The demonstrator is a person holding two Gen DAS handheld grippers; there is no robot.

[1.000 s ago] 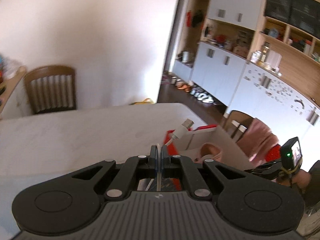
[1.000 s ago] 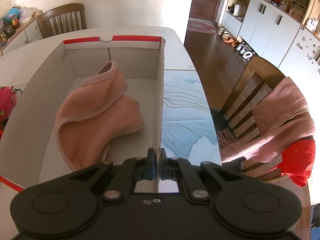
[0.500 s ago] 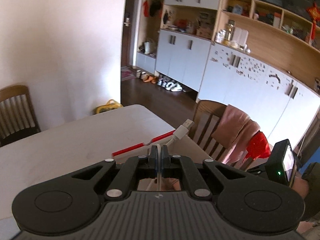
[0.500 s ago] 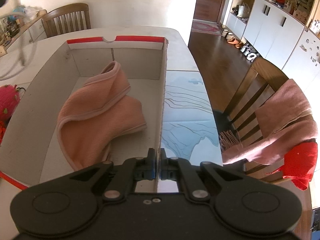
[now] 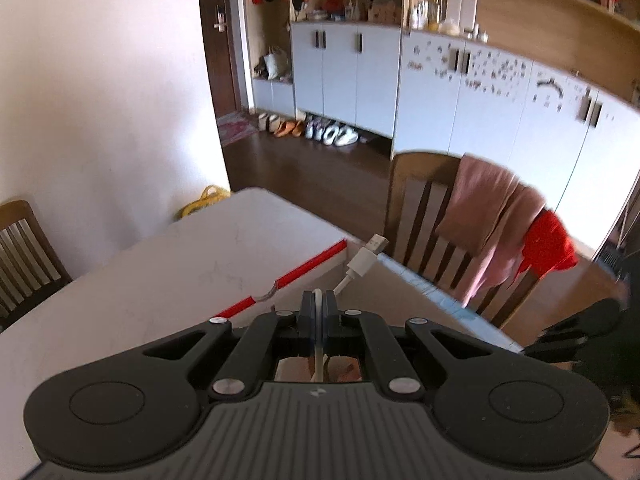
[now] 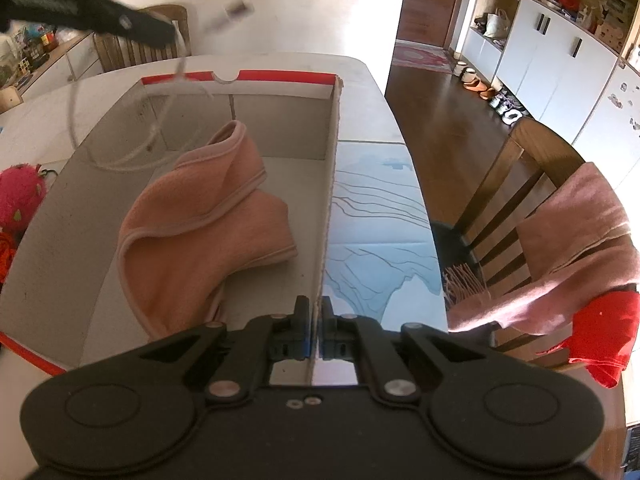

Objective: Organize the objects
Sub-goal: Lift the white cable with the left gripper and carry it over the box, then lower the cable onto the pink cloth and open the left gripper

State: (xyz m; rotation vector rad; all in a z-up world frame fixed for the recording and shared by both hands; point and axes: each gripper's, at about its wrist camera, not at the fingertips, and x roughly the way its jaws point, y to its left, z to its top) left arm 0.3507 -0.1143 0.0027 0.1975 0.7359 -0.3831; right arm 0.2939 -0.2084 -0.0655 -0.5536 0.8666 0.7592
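Two tools clamped: white cable being carried, box wall being pinched.
Above the box, the left tool's dangling loop risks being snagged on the rim; the right tool steadies it.

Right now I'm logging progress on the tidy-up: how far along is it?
Done: the peach towel lies inside the cardboard box. In hand: the left gripper pinches a white USB cable above the box, while the right gripper clamps the box wall. Left: the pink plush toy sits outside.

A wooden chair at the right carries a pink cloth; shoes line the white cabinets.
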